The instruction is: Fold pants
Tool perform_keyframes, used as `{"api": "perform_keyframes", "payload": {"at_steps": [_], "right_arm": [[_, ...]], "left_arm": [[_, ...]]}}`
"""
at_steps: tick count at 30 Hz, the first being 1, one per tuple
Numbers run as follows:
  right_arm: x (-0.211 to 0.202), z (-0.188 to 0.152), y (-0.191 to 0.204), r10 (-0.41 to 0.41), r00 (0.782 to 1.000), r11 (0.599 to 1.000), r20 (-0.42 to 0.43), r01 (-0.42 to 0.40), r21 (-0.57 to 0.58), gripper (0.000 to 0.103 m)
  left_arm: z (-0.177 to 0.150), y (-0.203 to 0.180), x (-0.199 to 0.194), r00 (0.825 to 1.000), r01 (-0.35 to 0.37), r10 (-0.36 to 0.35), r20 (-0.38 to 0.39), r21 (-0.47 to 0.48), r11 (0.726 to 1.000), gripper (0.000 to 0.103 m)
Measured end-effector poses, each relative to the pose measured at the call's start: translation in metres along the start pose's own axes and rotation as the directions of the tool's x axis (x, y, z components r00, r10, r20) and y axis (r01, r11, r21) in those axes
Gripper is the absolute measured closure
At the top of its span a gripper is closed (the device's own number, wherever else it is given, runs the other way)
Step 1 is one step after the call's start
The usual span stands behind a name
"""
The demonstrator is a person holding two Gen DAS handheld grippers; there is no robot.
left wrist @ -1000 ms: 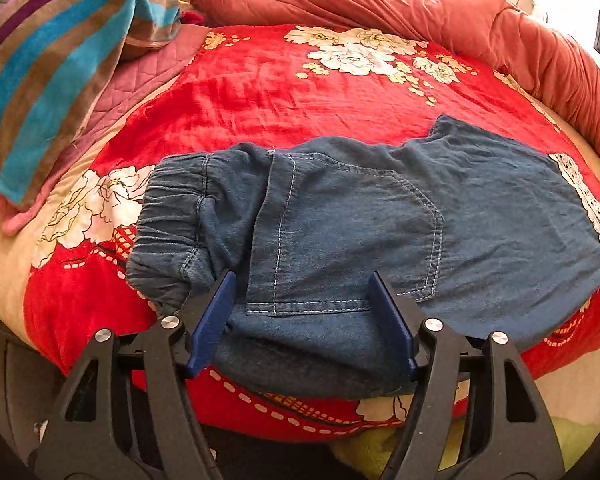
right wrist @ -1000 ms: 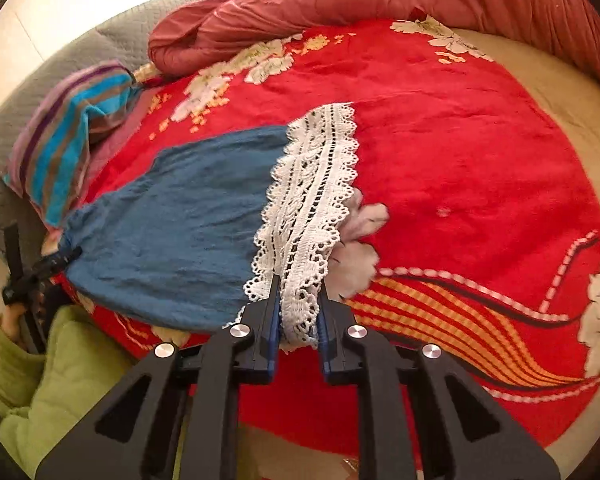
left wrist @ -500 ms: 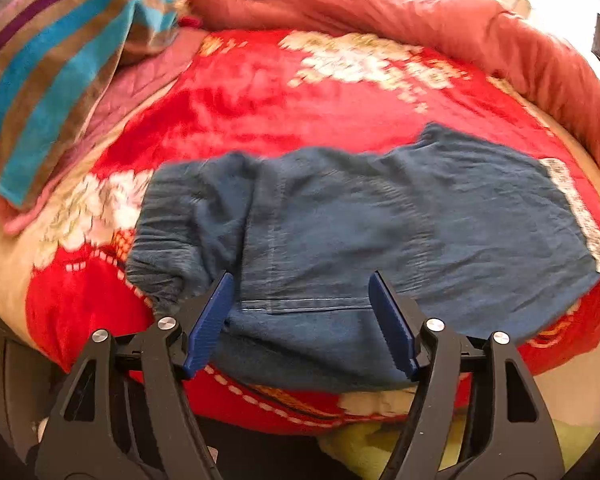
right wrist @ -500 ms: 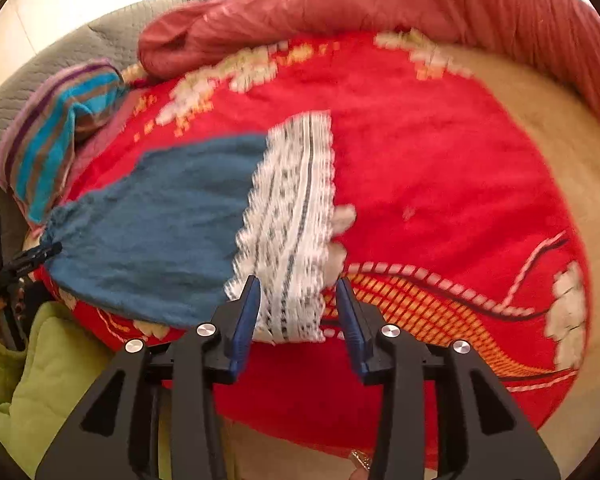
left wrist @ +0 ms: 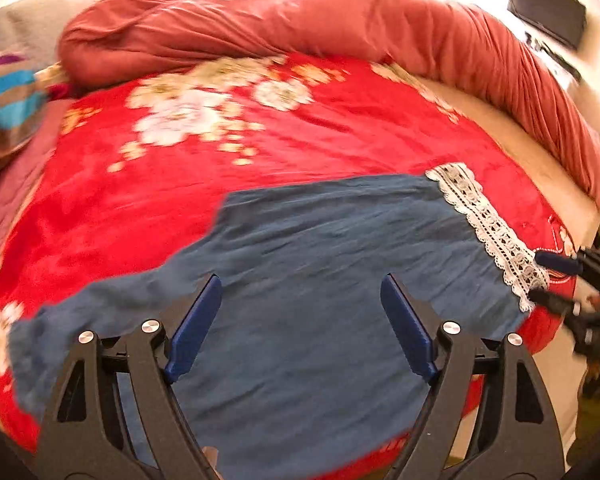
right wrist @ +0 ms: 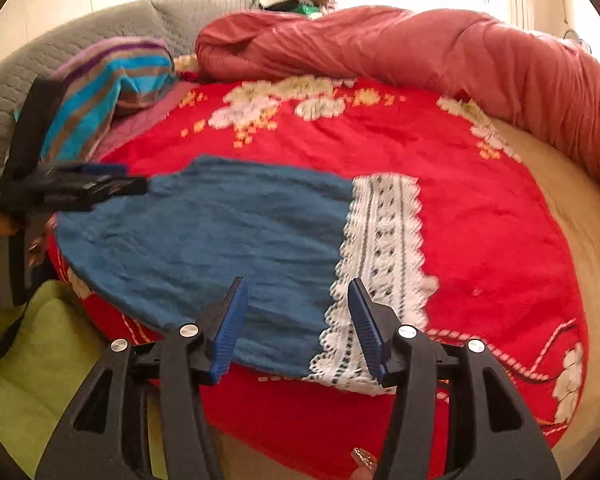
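Observation:
Blue denim pants (left wrist: 320,272) with a white lace hem (left wrist: 488,232) lie flat on a red floral blanket (left wrist: 260,152). My left gripper (left wrist: 300,292) is open and empty, hovering over the middle of the pants. My right gripper (right wrist: 296,292) is open and empty over the near edge of the pants (right wrist: 220,236), just left of the lace hem (right wrist: 380,264). The right gripper also shows at the far right of the left wrist view (left wrist: 564,284). The left gripper shows at the left of the right wrist view (right wrist: 100,184), at the waist end.
A rolled dusty-red duvet (left wrist: 340,28) runs along the back and right of the bed. A striped towel (right wrist: 112,88) and grey quilted pillow (right wrist: 100,32) lie at the back left. A lime-green cloth (right wrist: 40,360) is below the bed's near edge.
My right gripper let go of the lace hem and opened wide. My left gripper moved right, from the waistband and pocket to the middle of the pants. Both views are motion-blurred.

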State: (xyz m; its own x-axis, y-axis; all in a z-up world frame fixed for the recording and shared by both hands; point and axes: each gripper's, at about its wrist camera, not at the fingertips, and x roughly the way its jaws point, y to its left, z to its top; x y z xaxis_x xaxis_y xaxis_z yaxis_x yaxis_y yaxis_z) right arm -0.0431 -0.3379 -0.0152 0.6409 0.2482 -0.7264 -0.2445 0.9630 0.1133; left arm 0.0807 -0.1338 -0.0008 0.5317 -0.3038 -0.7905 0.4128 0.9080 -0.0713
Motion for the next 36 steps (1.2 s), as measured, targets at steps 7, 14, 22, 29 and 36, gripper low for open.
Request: {"api": "perform_keyframes", "payload": {"at_steps": [7,14,22,29,36], "right_arm": [[0.026,-0.019,-0.018,0.015,0.997,0.997,-0.082,-0.009,0.075,0.052],[-0.013,-0.009,-0.034,0.023,0.999,0.992,0.039,-0.027,0.12,0.042],[-0.011,-0.012,-0.054,-0.018,1.0,0.983,0.022,0.013,0.184,0.038],[0.01,-0.02,-0.062,0.02,1.0,0.97,-0.023,-0.014,0.242,0.038],[0.025,-0.024,-0.071,0.051,0.998,0.955,-0.043,-0.036,0.296,0.037]], "left_arm": [[-0.006,-0.029,0.051,0.996,0.031,-0.023,-0.092,0.086,0.996,0.029],[-0.008,-0.029,0.06,0.992,0.039,-0.029,-0.125,0.079,0.996,0.027],[0.055,-0.077,0.049,0.994,0.111,-0.105,-0.041,0.195,0.975,0.026],[0.089,-0.126,0.091,0.99,0.138,-0.121,-0.072,0.314,0.939,0.026],[0.09,-0.137,0.14,0.983,0.141,-0.086,-0.165,0.36,0.922,0.026]]}}
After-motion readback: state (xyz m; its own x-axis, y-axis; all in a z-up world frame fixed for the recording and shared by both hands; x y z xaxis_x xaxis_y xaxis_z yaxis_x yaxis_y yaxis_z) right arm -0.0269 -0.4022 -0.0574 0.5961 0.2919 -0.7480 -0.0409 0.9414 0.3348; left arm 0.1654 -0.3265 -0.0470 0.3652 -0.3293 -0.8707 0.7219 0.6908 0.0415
